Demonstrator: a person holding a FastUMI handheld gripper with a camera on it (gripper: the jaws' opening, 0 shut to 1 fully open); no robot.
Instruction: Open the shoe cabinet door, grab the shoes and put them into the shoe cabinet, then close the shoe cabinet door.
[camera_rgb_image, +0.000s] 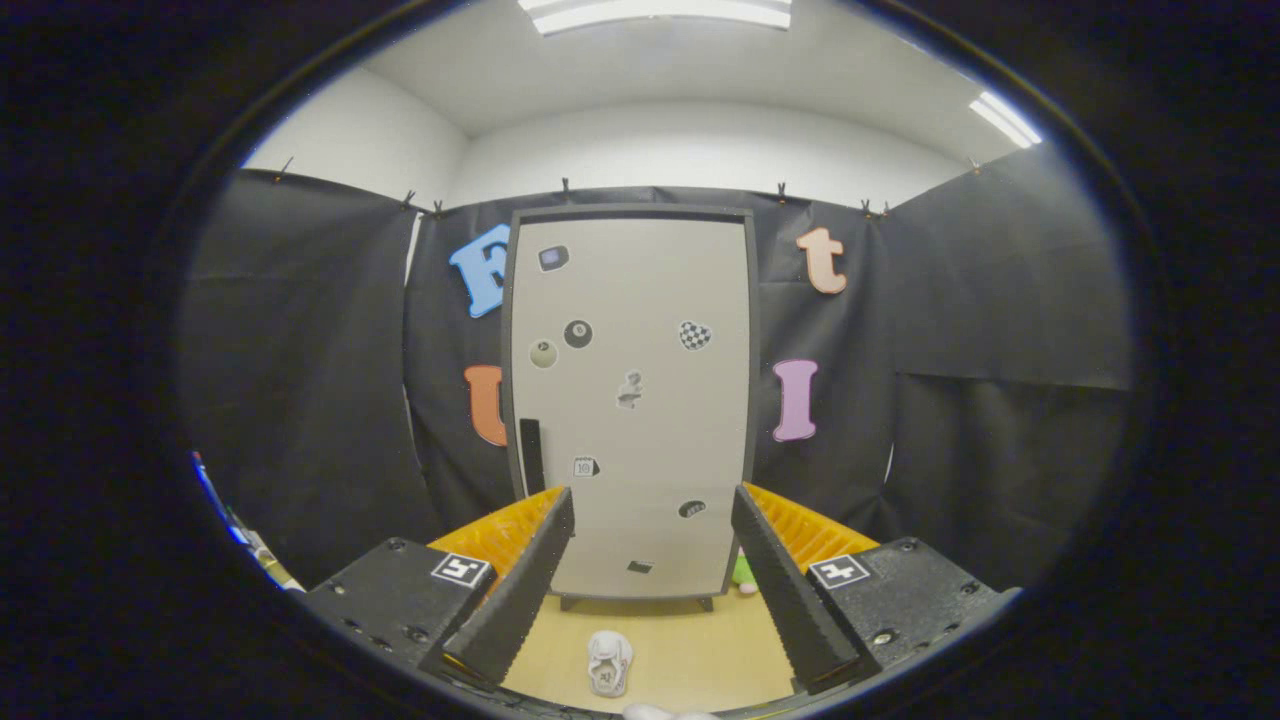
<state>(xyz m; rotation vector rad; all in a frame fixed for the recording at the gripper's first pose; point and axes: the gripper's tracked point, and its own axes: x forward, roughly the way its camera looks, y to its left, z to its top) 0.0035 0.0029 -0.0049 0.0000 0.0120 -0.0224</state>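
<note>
Black cloth lines the booth behind a tall shoe cabinet (630, 400) standing on a pale wooden floor (700, 650); its door (640, 300) is closed, dotted with small stickers, with a dark handle (531, 455) at its left edge; the gripper (652, 535) is released, fingers spread wide and holding nothing; a white shoe (609, 662) lies on the floor between them, near the cabinet; something green (743, 573) shows by the cabinet's right foot.
</note>
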